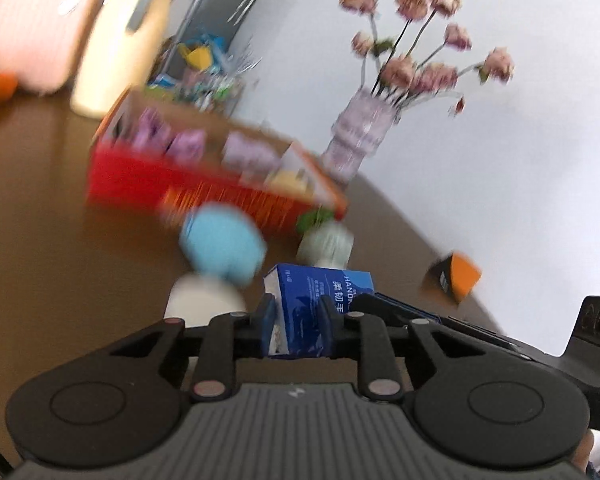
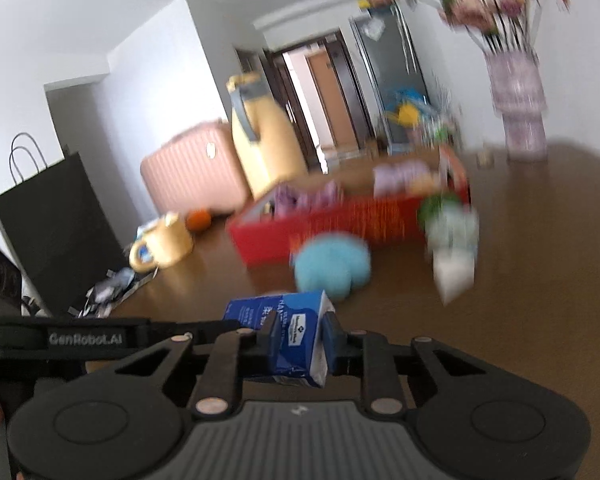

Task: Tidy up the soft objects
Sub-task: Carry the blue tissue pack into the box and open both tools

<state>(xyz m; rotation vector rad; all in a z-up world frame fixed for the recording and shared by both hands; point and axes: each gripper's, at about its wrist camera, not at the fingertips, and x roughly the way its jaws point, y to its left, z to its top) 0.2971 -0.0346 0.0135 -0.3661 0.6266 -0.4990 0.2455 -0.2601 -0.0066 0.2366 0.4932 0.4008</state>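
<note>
Pinching one blue tissue pack (image 1: 320, 304) from both ends, left gripper (image 1: 296, 320) and right gripper (image 2: 300, 340) alike clamped on it, lifted clear of the table (image 1: 60, 240) just short of the red box (image 1: 172, 184); next, probably carrying it over the box rim beside the purple packs.

The right hand-held gripper (image 2: 300, 346) clamps a blue tissue pack (image 2: 292, 336) above the brown table (image 2: 540, 280).

My left gripper (image 1: 296, 320) is matte black, with linkage arms on pale round rivets above a ribbed grey housing and two round black discs. My right gripper (image 2: 300, 340) matches; its twin, at left, reads "GenRobot.AI" (slightly blurred).
</note>
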